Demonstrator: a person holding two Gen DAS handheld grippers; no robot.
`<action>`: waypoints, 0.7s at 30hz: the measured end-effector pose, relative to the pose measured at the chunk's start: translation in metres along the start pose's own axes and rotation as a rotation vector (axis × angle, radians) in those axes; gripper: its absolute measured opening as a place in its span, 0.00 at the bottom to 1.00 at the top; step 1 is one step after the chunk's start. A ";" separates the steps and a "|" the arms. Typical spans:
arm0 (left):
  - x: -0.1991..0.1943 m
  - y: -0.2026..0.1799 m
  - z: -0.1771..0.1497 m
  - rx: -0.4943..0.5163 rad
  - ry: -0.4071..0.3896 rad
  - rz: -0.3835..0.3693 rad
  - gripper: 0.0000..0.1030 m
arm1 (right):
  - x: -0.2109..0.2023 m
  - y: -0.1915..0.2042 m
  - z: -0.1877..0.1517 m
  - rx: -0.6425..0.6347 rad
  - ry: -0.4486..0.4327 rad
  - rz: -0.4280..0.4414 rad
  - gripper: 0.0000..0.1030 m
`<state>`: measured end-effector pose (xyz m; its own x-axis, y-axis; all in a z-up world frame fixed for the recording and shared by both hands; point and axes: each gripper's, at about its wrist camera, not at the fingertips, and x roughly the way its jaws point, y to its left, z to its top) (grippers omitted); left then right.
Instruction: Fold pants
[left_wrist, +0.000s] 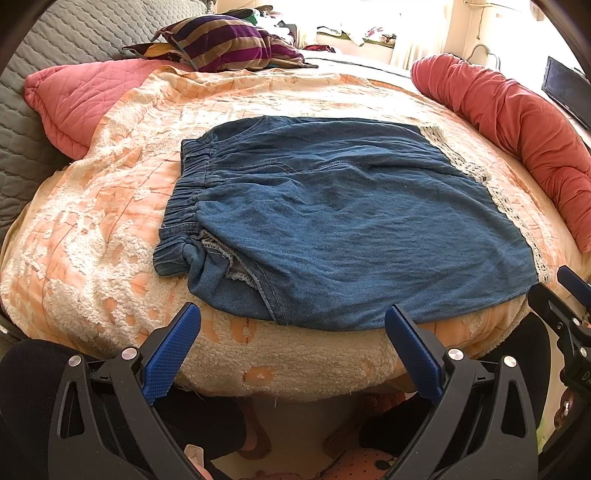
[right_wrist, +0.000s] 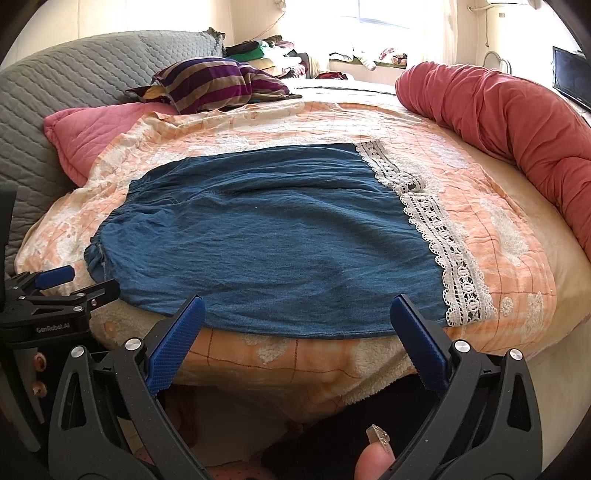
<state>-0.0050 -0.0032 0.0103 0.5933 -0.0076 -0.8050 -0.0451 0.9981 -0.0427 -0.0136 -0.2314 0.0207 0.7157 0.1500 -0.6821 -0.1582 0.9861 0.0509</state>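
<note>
On the bed (left_wrist: 110, 206), the denim pants (left_wrist: 332, 221) lay already folded over (lace hem to the right); both left tongs (left_wrist: 291, 354) and right tongs (right_wrist: 297, 347) gaped empty, further folds seemingly remaining.

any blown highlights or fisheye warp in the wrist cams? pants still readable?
Left wrist: window blown out to white, bed edge bowed by fisheye, pants sharp with seams readable. Right wrist: window likewise clipped, dark vignette in the corners, lace trim on the pants crisp; no motion blur in either.
</note>
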 end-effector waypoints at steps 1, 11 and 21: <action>0.000 0.000 0.000 0.000 0.000 0.001 0.96 | 0.000 -0.001 0.000 -0.001 -0.001 -0.001 0.92; 0.000 0.001 0.008 0.003 -0.001 -0.001 0.96 | 0.004 0.000 0.010 -0.018 -0.009 -0.015 0.92; 0.017 0.014 0.041 -0.022 0.022 -0.003 0.96 | 0.020 0.003 0.043 -0.055 -0.028 -0.019 0.92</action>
<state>0.0375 0.0136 0.0206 0.5756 -0.0126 -0.8176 -0.0607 0.9965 -0.0581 0.0296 -0.2227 0.0383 0.7375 0.1336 -0.6620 -0.1805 0.9836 -0.0027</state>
